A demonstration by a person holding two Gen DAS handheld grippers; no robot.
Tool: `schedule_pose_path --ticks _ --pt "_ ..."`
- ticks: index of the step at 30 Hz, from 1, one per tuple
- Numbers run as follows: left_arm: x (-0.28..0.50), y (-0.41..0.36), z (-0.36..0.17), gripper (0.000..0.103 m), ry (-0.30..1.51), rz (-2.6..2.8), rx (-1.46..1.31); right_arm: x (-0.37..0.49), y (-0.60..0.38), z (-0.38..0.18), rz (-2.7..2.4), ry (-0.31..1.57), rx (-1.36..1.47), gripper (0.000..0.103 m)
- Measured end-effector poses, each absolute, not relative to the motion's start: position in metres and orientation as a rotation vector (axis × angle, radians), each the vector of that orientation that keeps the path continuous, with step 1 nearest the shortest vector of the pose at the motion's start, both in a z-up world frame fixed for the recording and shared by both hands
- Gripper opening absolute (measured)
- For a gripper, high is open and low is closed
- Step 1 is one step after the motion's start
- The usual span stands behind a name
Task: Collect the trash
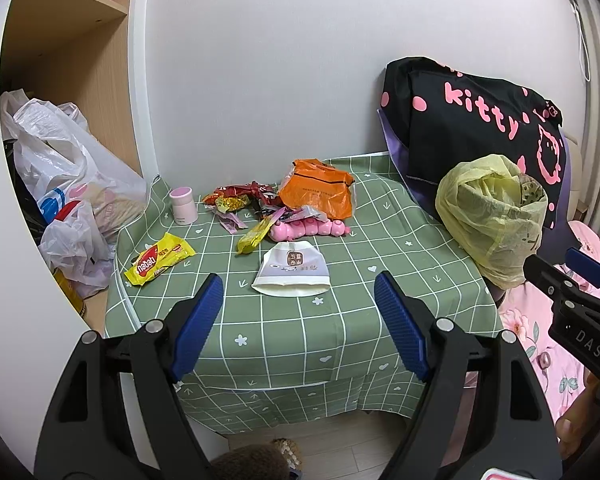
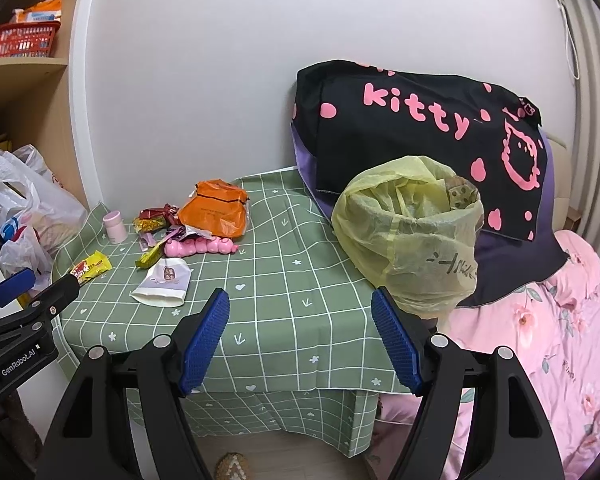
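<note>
Both claws, left gripper (image 1: 299, 320) and right gripper (image 2: 300, 336), spread wide, empty. Wrappers (image 1: 244, 204) lie ahead on table (image 1: 380, 280), well apart. Only right view shows bin bag (image 2: 412, 232) insides.

I am looking at my left gripper (image 1: 299, 320); its bumpy blue rubber pads (image 1: 398, 324) are sitting on smooth, matt black plastic arms. The green checked cloth (image 1: 284, 320) is looking soft and matt. The yellow snack wrapper (image 1: 159, 259) is shining, glossy and crinkly. The thin yellow plastic trash bag (image 2: 412, 232) is looking see-through and wrinkled. The orange plastic bag (image 1: 318, 193) is gleaming a little. The small pink cup (image 1: 183, 205) is looking smooth. The white paper pouch (image 1: 293, 275) is looking matt.
</note>
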State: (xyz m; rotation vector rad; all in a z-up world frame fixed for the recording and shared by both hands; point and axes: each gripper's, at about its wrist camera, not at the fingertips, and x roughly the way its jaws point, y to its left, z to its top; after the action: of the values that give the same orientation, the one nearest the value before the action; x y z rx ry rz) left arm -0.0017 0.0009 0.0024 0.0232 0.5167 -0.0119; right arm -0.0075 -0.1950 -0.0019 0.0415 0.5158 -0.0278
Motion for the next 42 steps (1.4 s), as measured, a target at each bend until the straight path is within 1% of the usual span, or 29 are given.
schedule_pose_path --ticks 42 --pt "-0.0033 0.0011 -0.0009 0.074 0.519 -0.011 0.007 -0.0061 -0.1955 -0.0014 -0.023 0.520 0.043 0.069"
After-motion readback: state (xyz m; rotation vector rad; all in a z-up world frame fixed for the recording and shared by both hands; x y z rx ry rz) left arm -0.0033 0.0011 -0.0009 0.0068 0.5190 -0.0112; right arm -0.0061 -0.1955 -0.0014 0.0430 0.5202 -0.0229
